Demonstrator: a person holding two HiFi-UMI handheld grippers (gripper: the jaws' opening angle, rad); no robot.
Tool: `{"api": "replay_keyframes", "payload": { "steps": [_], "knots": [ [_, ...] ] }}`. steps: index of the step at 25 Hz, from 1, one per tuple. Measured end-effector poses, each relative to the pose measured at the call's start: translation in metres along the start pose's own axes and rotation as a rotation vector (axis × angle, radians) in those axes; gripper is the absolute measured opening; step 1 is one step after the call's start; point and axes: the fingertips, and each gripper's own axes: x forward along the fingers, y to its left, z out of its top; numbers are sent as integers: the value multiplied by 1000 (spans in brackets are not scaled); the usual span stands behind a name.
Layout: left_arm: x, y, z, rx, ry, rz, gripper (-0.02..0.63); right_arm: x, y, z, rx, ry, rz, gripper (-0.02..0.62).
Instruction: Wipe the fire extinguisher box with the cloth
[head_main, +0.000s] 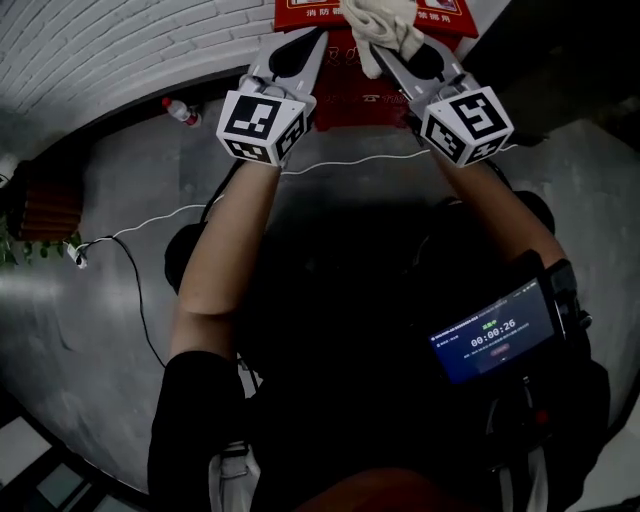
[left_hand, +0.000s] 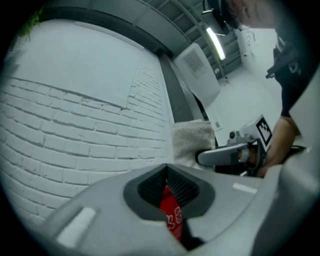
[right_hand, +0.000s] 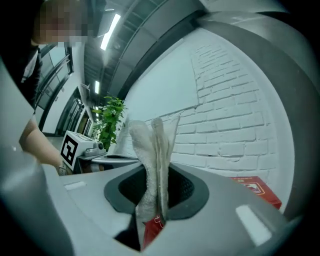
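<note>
The grey concrete floor (head_main: 110, 330) carries the red fire extinguisher box (head_main: 352, 95) at 12 o'clock, by the brick wall (head_main: 120, 50). A red-capped bottle (head_main: 181, 111) lies at 11 o'clock. A brown planter (head_main: 45, 205) stands at 9 o'clock. A white cable (head_main: 150, 226) trails across the middle.

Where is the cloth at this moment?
In the head view the cloth is at the top centre, pinched in the right hand-held gripper, right by the red fire extinguisher box near the white brick wall.
</note>
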Motion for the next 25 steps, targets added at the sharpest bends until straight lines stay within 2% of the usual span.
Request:
{"api": "replay_keyframes", "payload": {
  "steps": [3,5,10,16,20,25],
  "knots": [
    [-9,-24,8,-28,0,-37,3,-22,6,12,21,-4,17,92],
    [-17,-39,9,-13,-3,-52,3,-32,15,15,24,-16,38,92],
    [-31,-63,5,-14,14,-71,3,-52,34,3,11,-61,58,94],
    [-45,-75,-10,11,16,-70,3,-72,38,-24,162,-38,40,94],
    [-41,-89,-16,-58,40,-110,3,-77,29,-39,151,8,-6,94],
    [-32,-91,-21,-56,43,-122,3,-79,27,-44,117,3,-7,92]
  ]
}}
